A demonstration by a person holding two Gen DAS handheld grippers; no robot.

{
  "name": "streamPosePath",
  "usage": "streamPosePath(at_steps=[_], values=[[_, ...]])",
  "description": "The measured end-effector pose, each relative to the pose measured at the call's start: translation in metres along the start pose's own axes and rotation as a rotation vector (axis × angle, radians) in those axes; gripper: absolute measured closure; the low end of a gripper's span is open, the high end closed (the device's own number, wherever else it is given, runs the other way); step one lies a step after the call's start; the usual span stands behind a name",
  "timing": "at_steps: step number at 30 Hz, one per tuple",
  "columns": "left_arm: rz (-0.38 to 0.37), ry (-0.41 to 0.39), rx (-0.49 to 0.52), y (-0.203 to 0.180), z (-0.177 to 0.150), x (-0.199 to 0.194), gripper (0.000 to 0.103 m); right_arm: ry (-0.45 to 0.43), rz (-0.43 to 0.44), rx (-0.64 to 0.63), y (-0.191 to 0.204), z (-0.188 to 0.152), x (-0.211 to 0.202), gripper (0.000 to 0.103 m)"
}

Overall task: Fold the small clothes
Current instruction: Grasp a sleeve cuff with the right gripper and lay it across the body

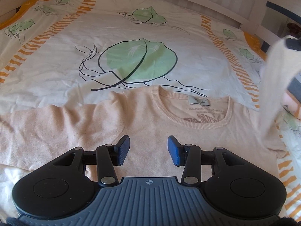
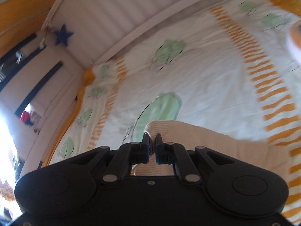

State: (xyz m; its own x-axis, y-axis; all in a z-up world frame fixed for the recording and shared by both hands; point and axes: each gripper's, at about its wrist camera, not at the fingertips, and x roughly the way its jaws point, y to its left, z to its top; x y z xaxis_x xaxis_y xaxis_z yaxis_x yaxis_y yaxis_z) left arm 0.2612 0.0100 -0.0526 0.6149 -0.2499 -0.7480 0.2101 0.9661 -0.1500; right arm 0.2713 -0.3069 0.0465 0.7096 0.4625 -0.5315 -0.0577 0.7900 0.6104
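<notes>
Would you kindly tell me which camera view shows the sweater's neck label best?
The left wrist view: the label sits in plain sight inside the collar of the peach sweater. The right wrist view shows only the ribbed sleeve cuff pinched in the right tongs; no label.

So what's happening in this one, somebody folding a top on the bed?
Yes. A peach sweater lies flat, neck away from the camera, on a leaf-print bedspread. The right gripper is shut on the ribbed cuff of the right sleeve and has it lifted off the bed; in the left wrist view that sleeve hangs blurred at the right edge. The left gripper hovers open over the sweater's chest, holding nothing. The left sleeve lies spread out flat, not yet folded.
</notes>
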Motion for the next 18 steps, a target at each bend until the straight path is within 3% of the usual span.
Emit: streamPosePath(at_steps=[3, 7, 8, 9, 10, 12, 14, 18], values=[[0.002, 0.002, -0.001, 0.001, 0.0, 0.0, 0.06, 0.078, 0.037, -0.016, 0.012, -0.02, 0.05, 0.09], [-0.025, 0.007, -0.006, 0.002, -0.001, 0.001, 0.06, 0.146, 0.051, -0.028, 0.013, -0.052, 0.087, 0.078], [-0.035, 0.009, -0.006, 0.003, -0.002, 0.002, 0.06, 0.139, 0.046, -0.027, 0.01, -0.057, 0.089, 0.075], [-0.048, 0.012, -0.009, 0.003, -0.003, 0.003, 0.06, 0.133, 0.036, -0.037, 0.006, -0.06, 0.089, 0.065], [-0.057, 0.015, -0.014, 0.004, -0.004, 0.004, 0.06, 0.123, 0.015, -0.055, 0.002, -0.063, 0.086, 0.052], [-0.074, 0.015, -0.032, 0.004, -0.005, 0.006, 0.06, 0.088, -0.055, -0.124, -0.004, -0.068, 0.074, 0.042], [-0.086, 0.002, -0.036, 0.003, -0.007, 0.008, 0.06, 0.06, -0.134, -0.192, -0.015, -0.071, 0.058, 0.041], [-0.074, -0.032, -0.004, -0.002, -0.01, 0.011, 0.06, 0.023, -0.265, -0.287, -0.04, -0.077, 0.035, 0.027]])
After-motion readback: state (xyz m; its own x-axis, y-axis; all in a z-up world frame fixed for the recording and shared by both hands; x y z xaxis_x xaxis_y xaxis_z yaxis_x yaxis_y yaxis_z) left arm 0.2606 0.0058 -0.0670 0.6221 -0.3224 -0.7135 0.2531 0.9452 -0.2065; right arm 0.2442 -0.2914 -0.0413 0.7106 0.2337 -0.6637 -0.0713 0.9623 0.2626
